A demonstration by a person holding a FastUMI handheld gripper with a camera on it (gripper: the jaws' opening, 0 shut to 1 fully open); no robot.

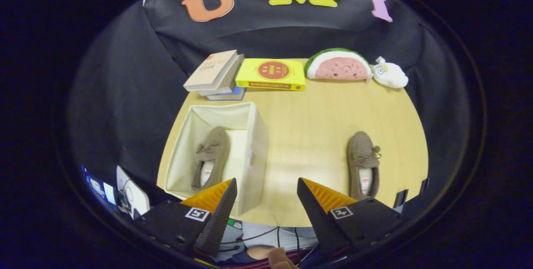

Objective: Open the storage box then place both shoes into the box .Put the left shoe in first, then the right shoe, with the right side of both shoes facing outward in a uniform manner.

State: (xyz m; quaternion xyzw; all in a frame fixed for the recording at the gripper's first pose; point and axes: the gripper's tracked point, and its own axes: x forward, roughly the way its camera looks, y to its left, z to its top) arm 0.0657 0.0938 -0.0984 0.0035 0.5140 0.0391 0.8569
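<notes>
- My gripper (266, 185) hangs above the table (308, 135), fingers spread wide, gripping nothing.
- At eleven o'clock: the open storage box (254, 144), one brown shoe (211, 154) lying inside.
- At one o'clock: the other shoe (363, 163) on the table.

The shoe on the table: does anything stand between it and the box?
Nothing visible does. The shoe lies on bare table, apart from the open box. The open tongs hold nothing.
</notes>
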